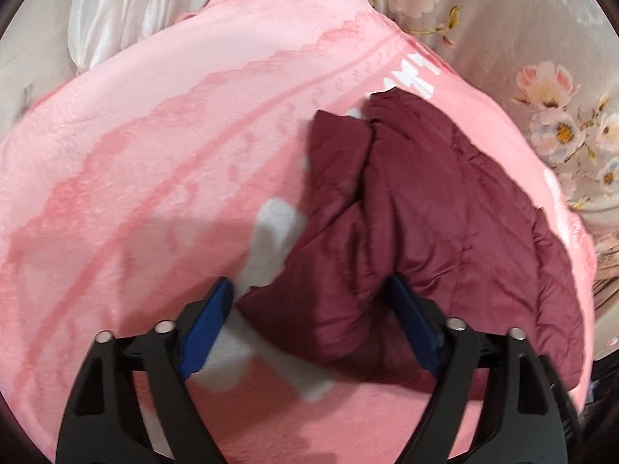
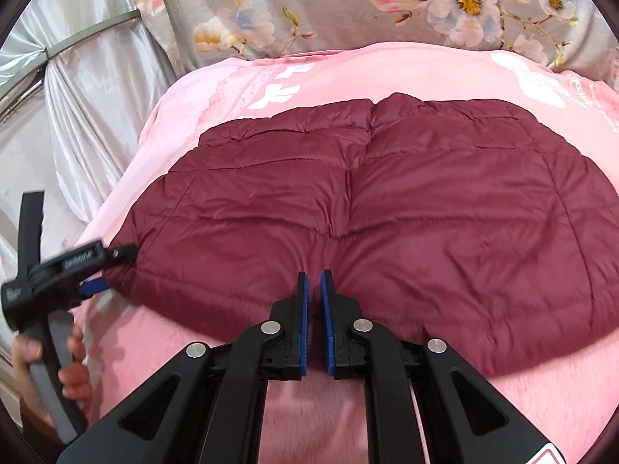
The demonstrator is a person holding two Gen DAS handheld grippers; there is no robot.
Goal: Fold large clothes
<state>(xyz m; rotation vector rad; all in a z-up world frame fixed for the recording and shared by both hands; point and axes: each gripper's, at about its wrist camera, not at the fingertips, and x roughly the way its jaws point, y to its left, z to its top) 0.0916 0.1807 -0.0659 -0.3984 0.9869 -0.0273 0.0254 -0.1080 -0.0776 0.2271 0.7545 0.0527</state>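
A maroon quilted jacket (image 2: 367,212) lies spread flat on a pink blanket (image 2: 127,332); in the left wrist view the jacket (image 1: 445,201) has a sleeve or side folded over along its left edge. My left gripper (image 1: 309,280) stands open and wide, with that folded edge lying between its blue pads (image 1: 205,328). In the right wrist view the left gripper (image 2: 114,268) is at the jacket's left side, held by a person's hand (image 2: 73,371). My right gripper (image 2: 314,275) is shut with nothing between its pads, its tips just at the jacket's near edge.
The pink blanket (image 1: 154,154) covers a bed with a grey floral sheet (image 2: 348,7) behind it. Silver satin curtain (image 2: 89,77) hangs at the left. The floral sheet (image 1: 541,58) also borders the blanket's right side.
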